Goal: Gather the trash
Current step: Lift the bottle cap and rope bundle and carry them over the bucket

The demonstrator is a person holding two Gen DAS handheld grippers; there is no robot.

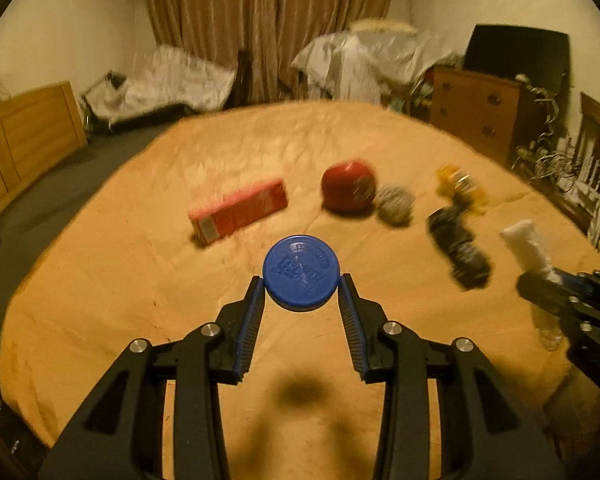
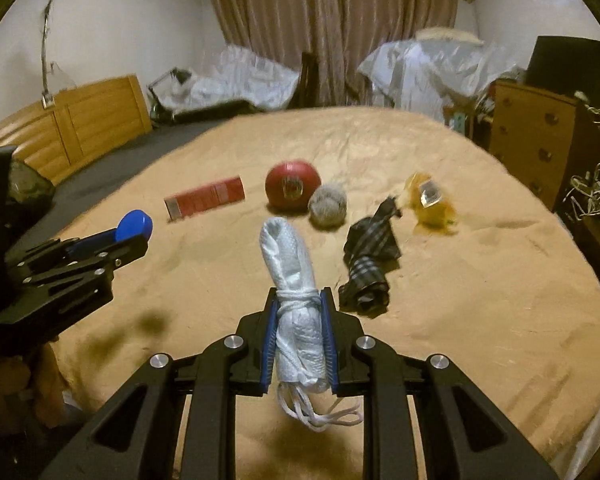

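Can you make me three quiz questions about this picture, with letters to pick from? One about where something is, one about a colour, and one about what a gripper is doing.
1. Where is the grey ball?
A. Right beside the red ball
B. On top of the red box
C. On the floor

2. What colour is the lid in the left gripper?
A. Green
B. Blue
C. White

3. What is the right gripper doing?
A. Standing open and empty
B. Holding the folded umbrella
C. Clamped on a white tied bundle

Answers: 1 A, the two balls sit side by side on the bedspread. 2 B, the round lid is plainly blue. 3 C, the fingers press the bundle from both sides.
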